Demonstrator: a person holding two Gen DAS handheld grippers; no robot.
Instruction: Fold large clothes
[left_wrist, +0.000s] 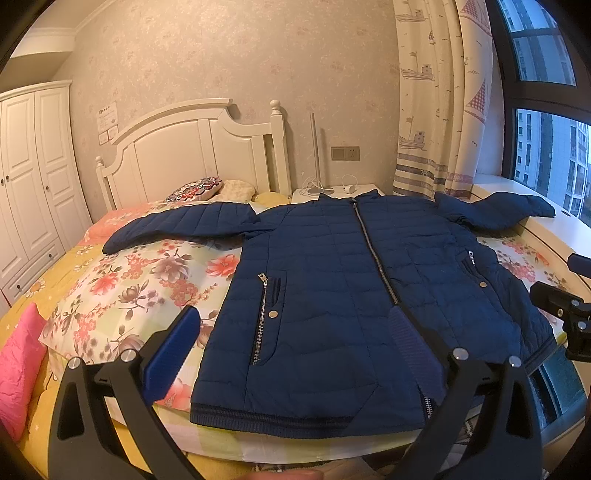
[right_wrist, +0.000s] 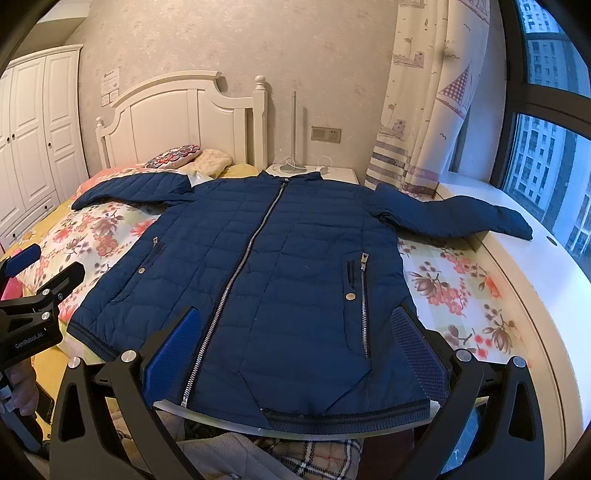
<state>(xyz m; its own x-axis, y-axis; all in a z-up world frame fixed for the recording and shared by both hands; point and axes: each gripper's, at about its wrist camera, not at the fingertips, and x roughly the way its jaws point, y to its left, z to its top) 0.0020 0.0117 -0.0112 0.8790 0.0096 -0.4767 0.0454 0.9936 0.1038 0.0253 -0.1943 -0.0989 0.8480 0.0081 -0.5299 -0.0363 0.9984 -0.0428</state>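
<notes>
A navy quilted jacket (left_wrist: 332, 280) lies flat and zipped on the floral bedspread (left_wrist: 147, 280), front up, both sleeves spread out sideways. It also shows in the right wrist view (right_wrist: 280, 266). My left gripper (left_wrist: 295, 332) is open and empty, hovering above the jacket's lower left part near the hem. My right gripper (right_wrist: 299, 328) is open and empty, hovering above the jacket's lower right part. The right gripper shows at the right edge of the left wrist view (left_wrist: 569, 310). The left gripper shows at the left edge of the right wrist view (right_wrist: 33, 295).
A white headboard (left_wrist: 192, 155) and pillows (left_wrist: 207, 188) stand at the bed's far end. A nightstand (left_wrist: 332, 190) with a lamp stands beside it. A white window ledge (right_wrist: 517, 236) runs along the right, under one sleeve. A wardrobe (left_wrist: 29, 177) is at left. A pink cushion (left_wrist: 18, 365) lies at the near left.
</notes>
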